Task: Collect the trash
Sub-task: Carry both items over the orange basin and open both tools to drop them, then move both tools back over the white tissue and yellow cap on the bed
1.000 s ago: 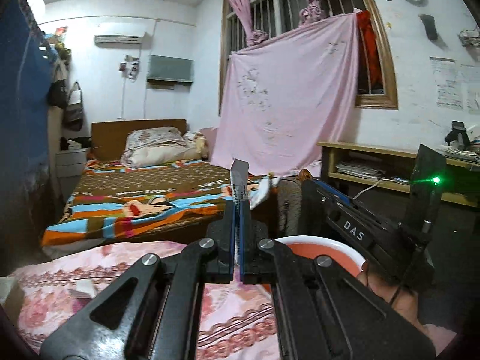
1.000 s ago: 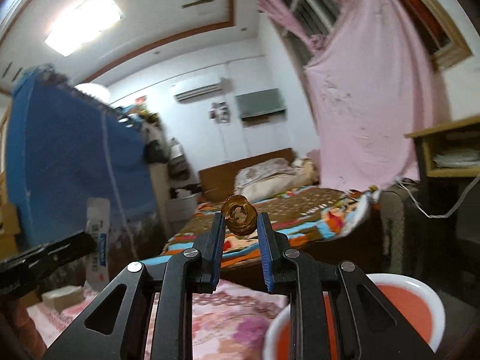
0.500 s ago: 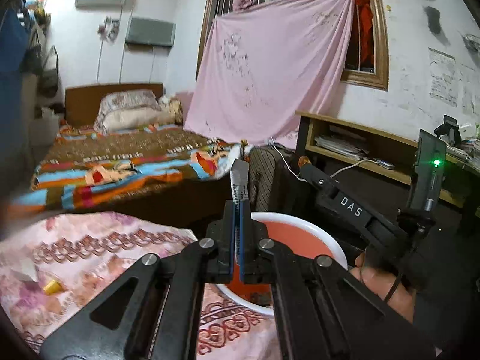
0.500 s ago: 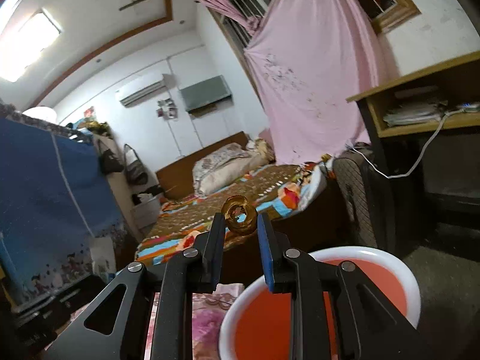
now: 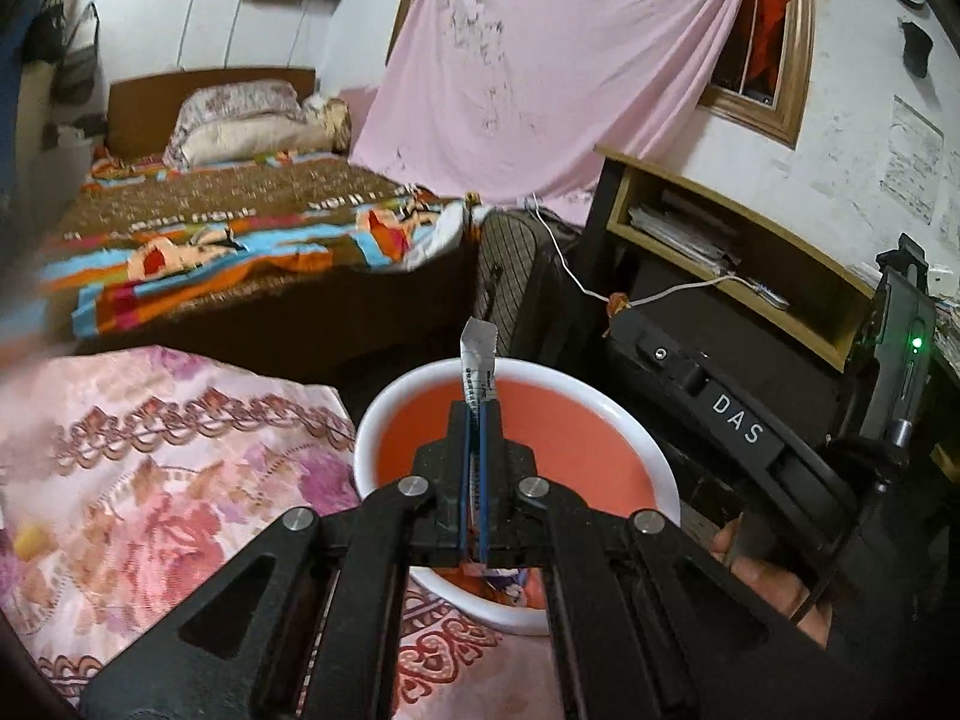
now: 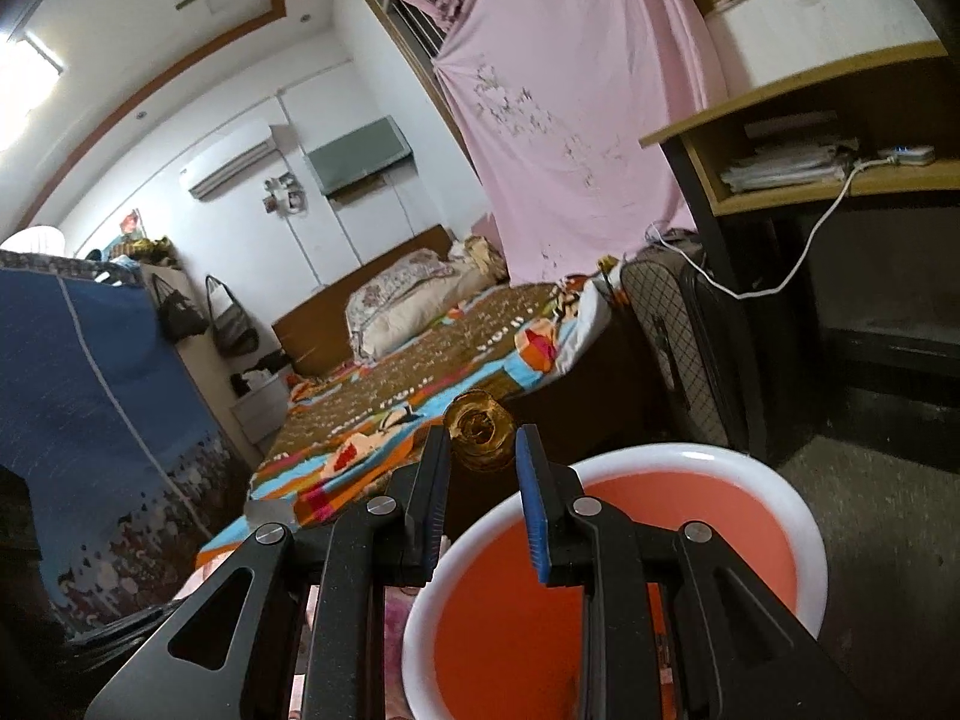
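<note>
From the left wrist view, the left gripper [image 5: 477, 420] stood at the centre of the frame with its jaws pressed flat together on a thin sachet wrapper [image 5: 478, 354], whose white torn end stuck up past the fingertips. The wrapper hung directly over the orange basin [image 5: 600, 456], a white-rimmed tub filling the lower middle of the frame beside a floral pink cloth [image 5: 156, 468] at lower left. Some small items could be made out on the basin floor beneath the gripper body, too hidden to identify. A small yellow scrap [image 5: 29, 540] lay on the cloth at the far left edge, blurred. At lower right a hand [image 5: 774, 582] gripped the handle of the other device. From the right wrist view, the right gripper [image 6: 483, 450] sat at centre frame, its jaws narrowly parted and clamped on a small amber bottle [image 6: 477, 429], seen end-on. That bottle was held over the far left rim of the orange basin [image 6: 804, 534], which occupied the lower right of this frame; whether it cleared the rim fully could not be determined. Assessment: both pieces of trash had been picked up and brought to the basin, but neither had been let go. The wrapper appeared ready to drop; the bottle likely needed carrying slightly further inward. At least the yellow scrap on the cloth remained to be collected afterwards.
</note>
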The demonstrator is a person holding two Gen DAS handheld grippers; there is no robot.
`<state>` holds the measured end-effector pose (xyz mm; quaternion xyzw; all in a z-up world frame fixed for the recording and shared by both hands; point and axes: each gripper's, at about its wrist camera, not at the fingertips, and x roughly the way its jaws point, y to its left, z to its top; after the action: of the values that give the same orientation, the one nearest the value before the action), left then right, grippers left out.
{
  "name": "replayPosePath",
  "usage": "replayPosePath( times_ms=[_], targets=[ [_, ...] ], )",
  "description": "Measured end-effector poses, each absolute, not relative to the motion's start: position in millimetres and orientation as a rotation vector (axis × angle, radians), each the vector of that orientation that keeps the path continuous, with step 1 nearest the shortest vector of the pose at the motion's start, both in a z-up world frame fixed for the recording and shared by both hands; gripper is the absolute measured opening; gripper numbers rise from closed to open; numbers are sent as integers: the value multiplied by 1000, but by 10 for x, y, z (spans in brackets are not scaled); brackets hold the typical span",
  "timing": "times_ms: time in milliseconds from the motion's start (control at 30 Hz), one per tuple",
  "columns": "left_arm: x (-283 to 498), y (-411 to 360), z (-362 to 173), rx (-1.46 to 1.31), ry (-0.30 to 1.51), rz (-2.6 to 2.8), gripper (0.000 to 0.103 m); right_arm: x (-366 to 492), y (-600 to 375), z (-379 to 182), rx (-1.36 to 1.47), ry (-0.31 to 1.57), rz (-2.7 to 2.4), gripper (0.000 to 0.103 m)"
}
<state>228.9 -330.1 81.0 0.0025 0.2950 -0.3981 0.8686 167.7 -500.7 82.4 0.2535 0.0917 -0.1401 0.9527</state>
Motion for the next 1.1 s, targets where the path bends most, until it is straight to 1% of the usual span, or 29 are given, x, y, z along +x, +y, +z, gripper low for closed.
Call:
replayPosePath(
  times_ms=[233,433,633,800,867,967,1100],
  targets=[
    [2324,-3354,744,-25,676,-831,0,1693,-5018,783,541,223,-304,21],
    [2347,-3370,681,-36,705,-821,0,1685,-5020,771,558,234,-331,30],
    [2334,-3301,698,-52,688,-804,0,1678,-5026,757,559,237,-338,31],
    [2343,-3160,735,-80,656,-752,12,1677,-4996,781,533,227,-333,32],
    [2356,-3082,747,-88,645,-699,15,1675,-4946,804,516,215,-328,36],
    [2395,-2956,770,-108,636,-656,20,1690,-4884,838,496,203,-314,39],
    [2405,-2748,836,-117,585,-582,31,1722,-4775,882,463,187,-288,41]
  ],
)
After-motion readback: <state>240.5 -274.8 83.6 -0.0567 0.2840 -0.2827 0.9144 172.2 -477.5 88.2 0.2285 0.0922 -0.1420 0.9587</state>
